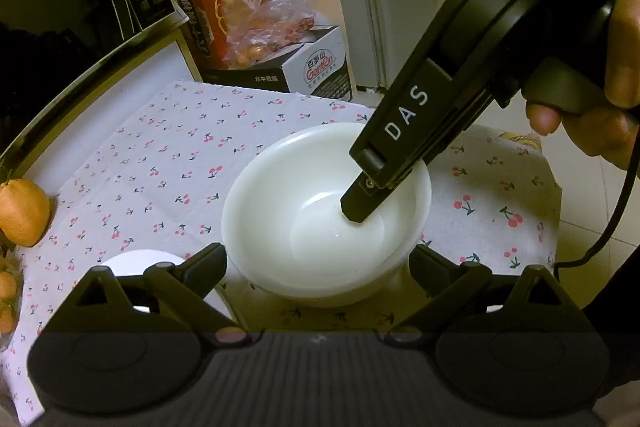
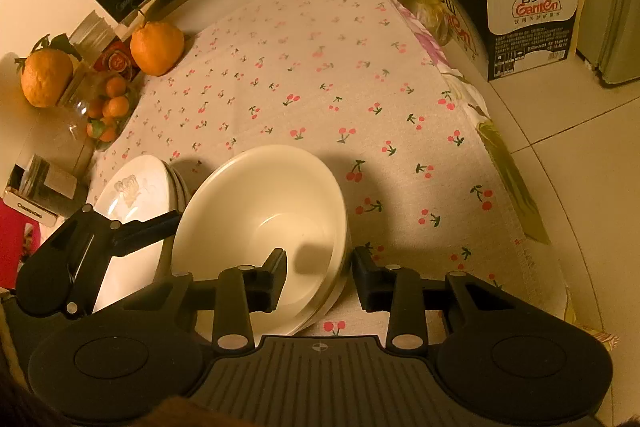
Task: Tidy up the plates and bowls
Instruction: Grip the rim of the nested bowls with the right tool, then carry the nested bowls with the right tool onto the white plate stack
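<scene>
My right gripper (image 2: 320,277) straddles the near rim of the top bowl (image 2: 260,227), one finger inside, one outside; I cannot tell whether the pads press. My left gripper (image 1: 318,263) hangs released. At least two bowls are nested mid-cloth, and a plate stack (image 2: 132,195) stands left, count unclear. Stacking looks nearly finished.

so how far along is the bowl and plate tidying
Done: white bowls sit nested, plates stacked beside them. In hand: right gripper straddles the top bowl's rim, one finger inside, one outside, a gap visible; left gripper open around the stack. Left: whether more follows isn't visible.
</scene>
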A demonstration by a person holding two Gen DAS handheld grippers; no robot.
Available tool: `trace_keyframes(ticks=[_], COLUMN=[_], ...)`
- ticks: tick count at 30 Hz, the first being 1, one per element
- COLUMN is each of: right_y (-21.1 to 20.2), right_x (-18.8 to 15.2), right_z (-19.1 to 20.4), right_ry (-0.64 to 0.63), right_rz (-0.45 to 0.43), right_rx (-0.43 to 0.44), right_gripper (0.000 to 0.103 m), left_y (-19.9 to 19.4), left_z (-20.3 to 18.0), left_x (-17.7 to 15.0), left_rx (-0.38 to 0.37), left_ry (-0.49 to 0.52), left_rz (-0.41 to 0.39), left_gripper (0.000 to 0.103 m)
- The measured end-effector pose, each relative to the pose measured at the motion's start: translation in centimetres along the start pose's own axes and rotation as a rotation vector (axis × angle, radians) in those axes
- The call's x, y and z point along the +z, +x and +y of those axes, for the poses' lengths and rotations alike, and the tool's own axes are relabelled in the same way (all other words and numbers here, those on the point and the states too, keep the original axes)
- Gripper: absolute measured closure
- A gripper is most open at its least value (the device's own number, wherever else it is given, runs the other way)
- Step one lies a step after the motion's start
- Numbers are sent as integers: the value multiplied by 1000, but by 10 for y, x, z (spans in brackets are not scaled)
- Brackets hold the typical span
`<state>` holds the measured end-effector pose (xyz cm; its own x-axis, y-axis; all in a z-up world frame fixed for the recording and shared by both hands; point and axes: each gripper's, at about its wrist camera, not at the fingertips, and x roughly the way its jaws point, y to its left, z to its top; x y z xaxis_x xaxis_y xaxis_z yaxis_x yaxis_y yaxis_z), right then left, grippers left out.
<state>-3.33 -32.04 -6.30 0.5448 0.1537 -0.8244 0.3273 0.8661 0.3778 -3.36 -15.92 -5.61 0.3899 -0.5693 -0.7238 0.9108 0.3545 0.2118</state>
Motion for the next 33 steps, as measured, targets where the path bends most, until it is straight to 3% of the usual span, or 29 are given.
trace_keyframes(ticks=[10, 17, 33], right_y=[-4, -26, -38], right_x=[-1, 0, 3], right_z=[3, 7, 60], right_ry=[-23, -45, -132], right_rz=[-14, -74, -120], right_rx=[-9, 7, 99], right_gripper=[71, 71, 71], left_y=[-4, -18, -63], left_z=[0, 2, 30], left_x=[1, 7, 1], left_rx=[-10, -1, 72], left_ry=[-12, -17, -6], left_rz=[-15, -62, -91], left_gripper=[8, 8, 8])
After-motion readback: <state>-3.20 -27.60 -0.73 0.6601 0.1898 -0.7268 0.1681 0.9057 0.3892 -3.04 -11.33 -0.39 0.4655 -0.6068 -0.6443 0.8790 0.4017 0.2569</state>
